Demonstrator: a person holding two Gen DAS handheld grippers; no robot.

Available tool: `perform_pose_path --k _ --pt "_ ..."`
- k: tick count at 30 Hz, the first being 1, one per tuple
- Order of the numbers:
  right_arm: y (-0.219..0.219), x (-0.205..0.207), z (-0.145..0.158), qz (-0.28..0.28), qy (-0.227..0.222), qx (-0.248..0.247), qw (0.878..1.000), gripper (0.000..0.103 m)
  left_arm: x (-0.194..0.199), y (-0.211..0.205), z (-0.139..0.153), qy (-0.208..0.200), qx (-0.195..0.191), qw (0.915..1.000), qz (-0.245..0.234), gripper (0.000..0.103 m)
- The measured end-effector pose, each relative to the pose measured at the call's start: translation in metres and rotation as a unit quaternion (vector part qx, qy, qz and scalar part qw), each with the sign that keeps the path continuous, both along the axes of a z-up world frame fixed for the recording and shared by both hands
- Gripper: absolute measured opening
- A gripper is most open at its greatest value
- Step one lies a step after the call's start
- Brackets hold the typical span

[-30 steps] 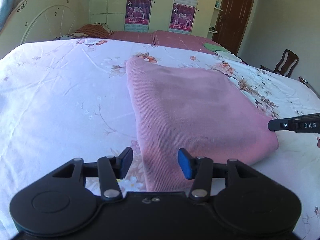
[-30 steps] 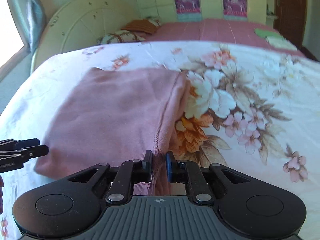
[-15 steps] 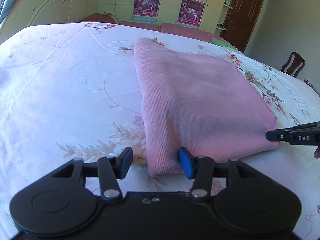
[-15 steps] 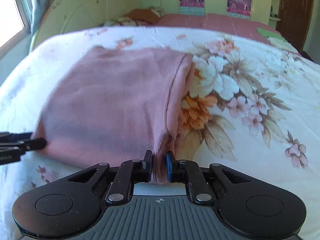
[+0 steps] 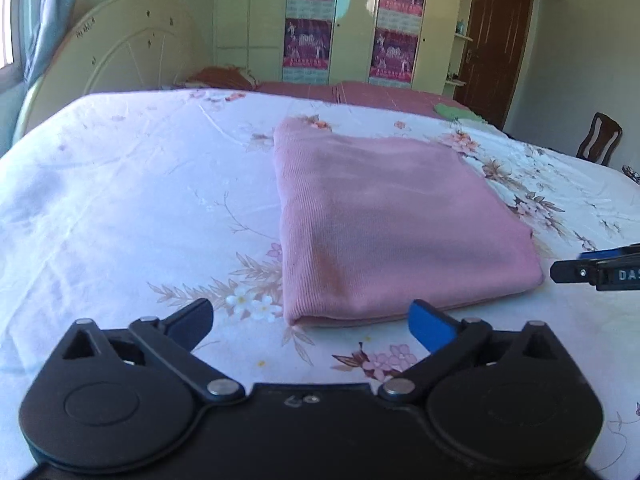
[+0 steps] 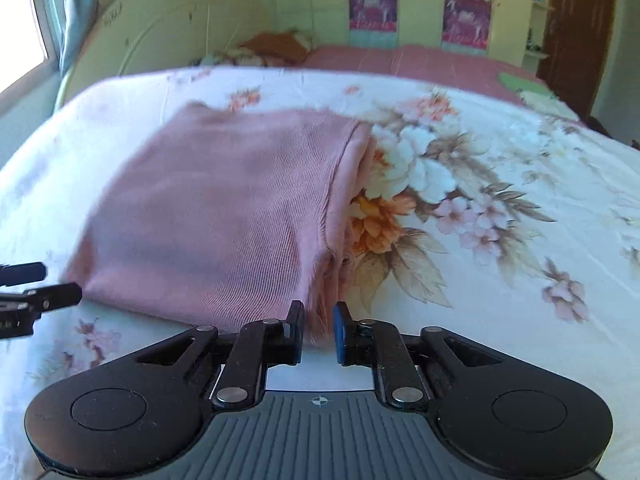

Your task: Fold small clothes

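Note:
A pink knit garment [image 5: 392,216] lies folded flat on the floral bed sheet [image 5: 120,208]; it also shows in the right wrist view [image 6: 224,224]. My left gripper [image 5: 312,320] is wide open and empty, just short of the garment's near left corner. My right gripper [image 6: 318,330] is partly open, its jaws standing apart on either side of the garment's near right corner without pinching it. The right gripper's fingertips [image 5: 568,272] show at the right edge of the left wrist view. The left gripper's fingertips [image 6: 52,296] show at the left edge of the right wrist view.
The bed sheet [image 6: 500,200] spreads wide around the garment. A cream headboard [image 5: 132,52] stands at the far left. A wardrobe with posters [image 5: 352,24], a brown door [image 5: 496,44] and a wooden chair [image 5: 600,140] lie beyond the bed.
My right gripper was shut on the garment's corner and has opened, letting it go. My left gripper has opened wider and drawn back from the garment's edge.

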State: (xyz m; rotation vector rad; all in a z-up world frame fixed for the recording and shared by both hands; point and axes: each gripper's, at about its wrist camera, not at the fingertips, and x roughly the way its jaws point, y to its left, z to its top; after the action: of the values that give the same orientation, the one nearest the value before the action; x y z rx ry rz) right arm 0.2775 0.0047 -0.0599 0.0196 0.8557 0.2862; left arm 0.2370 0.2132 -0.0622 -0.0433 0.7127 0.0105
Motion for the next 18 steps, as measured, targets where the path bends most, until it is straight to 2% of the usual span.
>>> perform_pose_path --k 2,3,7,12,16,18 --pt "-0.009 -0.031 0.011 -0.02 -0.042 0.004 0.999 0.091 -0.023 -0.009 0.007 0.001 0.005 1.0 0.002 0.102" --pt "-0.016 -0.051 0.017 -0.023 -0.065 0.017 0.997 0.092 -0.037 -0.014 0.012 -0.005 0.0 1.0 0.003 0.102" --pt "-0.035 -0.116 0.037 -0.042 -0.07 0.037 0.996 0.092 -0.094 -0.029 0.037 -0.025 -0.027 0.9993 0.005 0.102" --pt "-0.048 -0.197 0.073 -0.051 -0.087 0.049 0.994 0.092 -0.156 -0.056 0.072 -0.05 -0.006 0.9984 -0.024 0.103" --pt "-0.05 -0.251 0.104 -0.055 -0.108 0.058 0.991 0.092 -0.199 -0.068 0.096 -0.072 -0.006 0.997 -0.03 0.102" --pt "-0.048 -0.271 0.116 -0.059 -0.117 0.058 0.99 0.103 -0.217 -0.071 0.106 -0.082 -0.005 0.9962 -0.03 0.102"
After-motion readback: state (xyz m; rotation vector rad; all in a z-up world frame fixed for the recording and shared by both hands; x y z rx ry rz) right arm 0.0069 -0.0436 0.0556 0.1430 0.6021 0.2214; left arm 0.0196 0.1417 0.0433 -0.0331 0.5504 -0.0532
